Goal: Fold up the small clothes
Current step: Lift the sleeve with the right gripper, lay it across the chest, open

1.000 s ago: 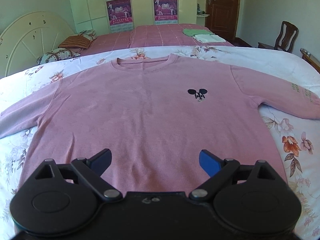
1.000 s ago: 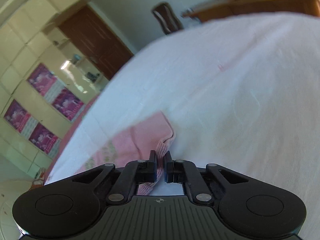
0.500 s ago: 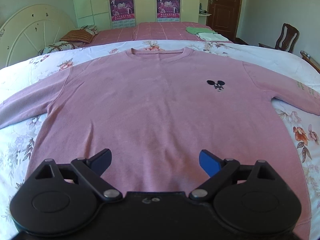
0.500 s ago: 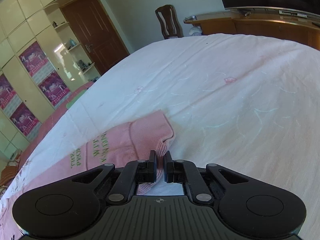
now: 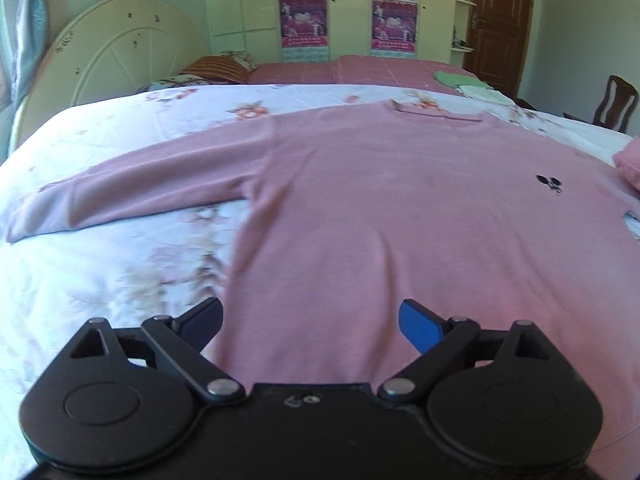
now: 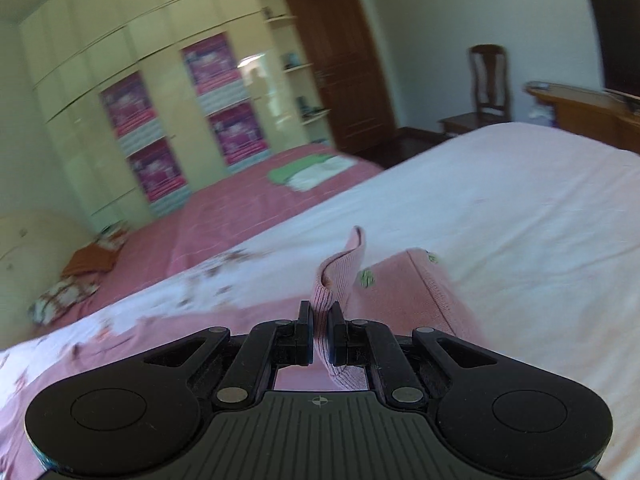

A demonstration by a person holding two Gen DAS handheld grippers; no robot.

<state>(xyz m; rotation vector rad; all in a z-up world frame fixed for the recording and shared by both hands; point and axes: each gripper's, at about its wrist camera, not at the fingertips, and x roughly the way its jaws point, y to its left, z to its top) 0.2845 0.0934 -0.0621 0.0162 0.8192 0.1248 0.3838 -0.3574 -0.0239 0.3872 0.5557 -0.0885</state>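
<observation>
A pink long-sleeved sweater (image 5: 380, 208) with a small black logo lies face up on the floral bedsheet (image 5: 100, 264). Its left sleeve (image 5: 132, 188) stretches flat to the left. My left gripper (image 5: 310, 320) is open and empty, hovering over the sweater's hem. My right gripper (image 6: 319, 338) is shut on the ribbed cuff of the right sleeve (image 6: 340, 276) and holds it lifted over the sweater's body; the sleeve (image 6: 420, 292) folds back on itself. The lifted sleeve shows at the right edge of the left wrist view (image 5: 628, 160).
A second bed with a pink cover (image 6: 248, 204) stands behind, with folded green and white clothes (image 6: 308, 172) on it. Pillows (image 5: 224, 68) and a headboard (image 5: 116, 52) are at the far left. A wooden chair (image 6: 488, 80) and a desk (image 6: 584, 108) stand at the right.
My right gripper has lifted the right sleeve's cuff off the bed and carried it inward over the sweater. My left gripper has swung left, so the left sleeve is in view.
</observation>
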